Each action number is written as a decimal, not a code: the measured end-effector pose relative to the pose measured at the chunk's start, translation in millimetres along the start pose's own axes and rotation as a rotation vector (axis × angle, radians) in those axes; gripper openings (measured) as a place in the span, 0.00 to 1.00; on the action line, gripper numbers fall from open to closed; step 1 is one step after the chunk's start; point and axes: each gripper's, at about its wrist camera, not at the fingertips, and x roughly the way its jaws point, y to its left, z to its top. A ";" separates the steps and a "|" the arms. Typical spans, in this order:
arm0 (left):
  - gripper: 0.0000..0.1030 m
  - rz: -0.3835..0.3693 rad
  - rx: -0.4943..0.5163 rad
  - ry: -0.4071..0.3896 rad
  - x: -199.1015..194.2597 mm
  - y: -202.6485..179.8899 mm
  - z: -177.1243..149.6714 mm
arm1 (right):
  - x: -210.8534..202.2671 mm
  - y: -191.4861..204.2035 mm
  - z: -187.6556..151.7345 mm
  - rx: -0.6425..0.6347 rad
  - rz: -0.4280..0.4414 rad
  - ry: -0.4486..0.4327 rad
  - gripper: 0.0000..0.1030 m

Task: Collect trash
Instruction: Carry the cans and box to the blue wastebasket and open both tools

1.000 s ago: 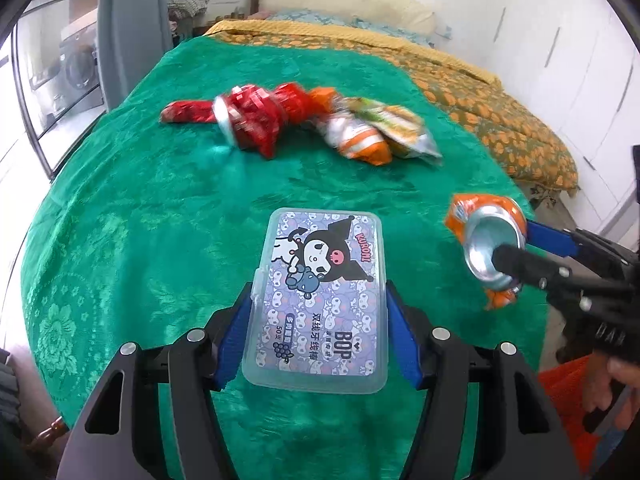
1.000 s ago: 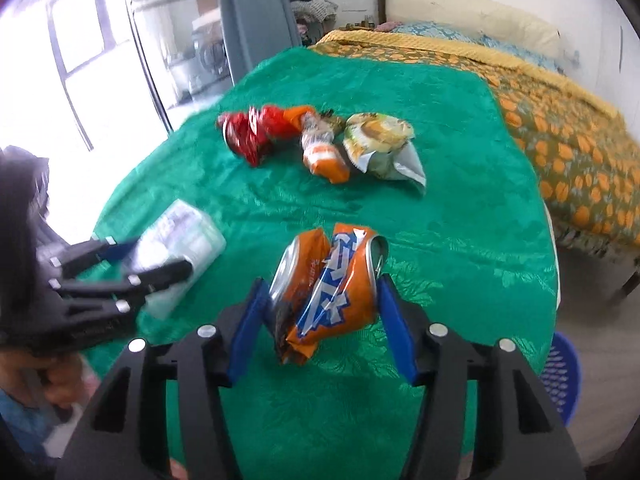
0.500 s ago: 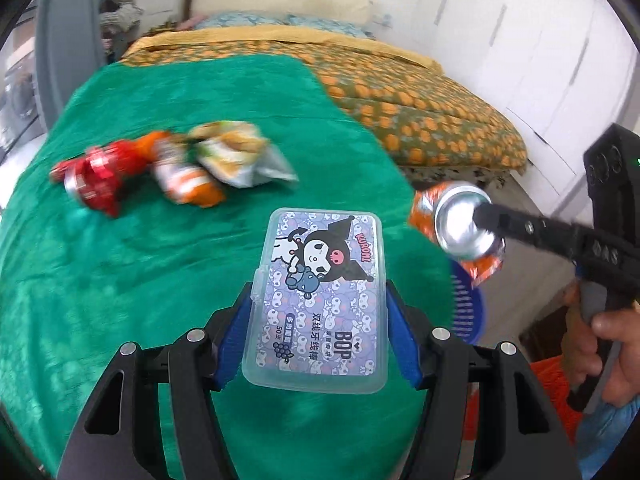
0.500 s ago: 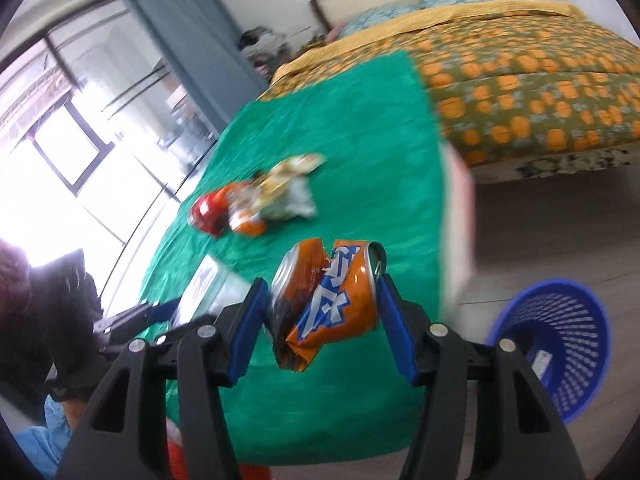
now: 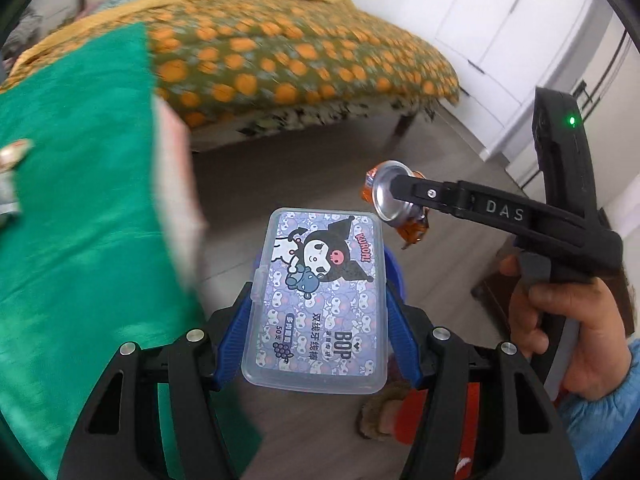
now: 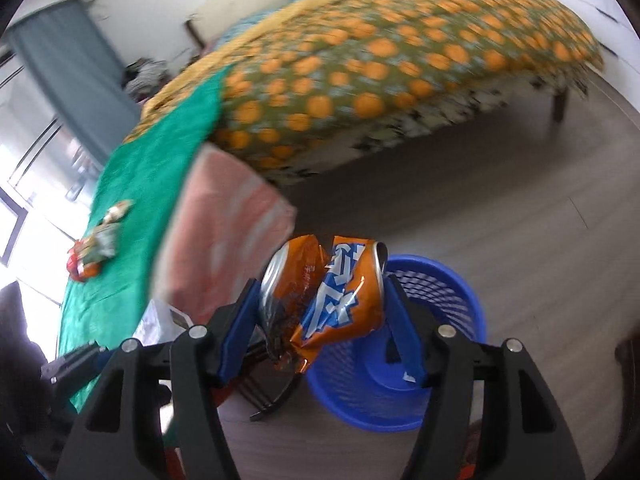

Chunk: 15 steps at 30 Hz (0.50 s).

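- Right wrist view: a crushed orange can point(image 6: 324, 304) is clamped between the blue pads of the right tongs point(image 6: 322, 320), its crumpled side turned toward the camera.
- Just beyond and below those tongs, slightly to their right, a blue mesh basket point(image 6: 452, 304) is seen standing on the wooden floor point(image 6: 520, 208); the can is held above the basket's near rim rather than squarely over its opening, as far as can be judged.
- In the left wrist view a clear plastic floss-pick box point(image 5: 320, 300) with a cartoon label is gripped flat by its long sides in the left tongs point(image 5: 320, 308). The can's silver end point(image 5: 390, 196) and the right tongs are seen ahead and to the right of that box, and a sliver of blue basket rim point(image 5: 394, 268) shows behind the box's right edge.
- To the left of both tongs the green-covered counter point(image 5: 80, 220) is seen, with a few snack wrappers point(image 6: 96, 252) lying on it, well away from the basket.
- The step in hand is judged to be the carry to the basket, with both pieces held and neither dropped yet.
- The next move calls for each piece to be brought over the basket's mouth and the tongs to be opened there, so that nothing strikes the rim and falls to the floor; the wrappers on the counter would then be left to fetch.
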 end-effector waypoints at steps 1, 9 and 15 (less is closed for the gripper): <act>0.60 0.002 0.007 0.009 10.0 -5.5 2.4 | 2.6 -9.2 -0.4 0.015 -0.005 0.003 0.61; 0.81 0.008 0.033 0.055 95.9 -24.0 13.3 | 35.3 -61.9 10.5 0.111 0.010 0.053 0.79; 0.82 -0.008 -0.006 0.000 70.4 -19.8 11.1 | 17.5 -78.7 14.7 0.182 -0.010 -0.027 0.82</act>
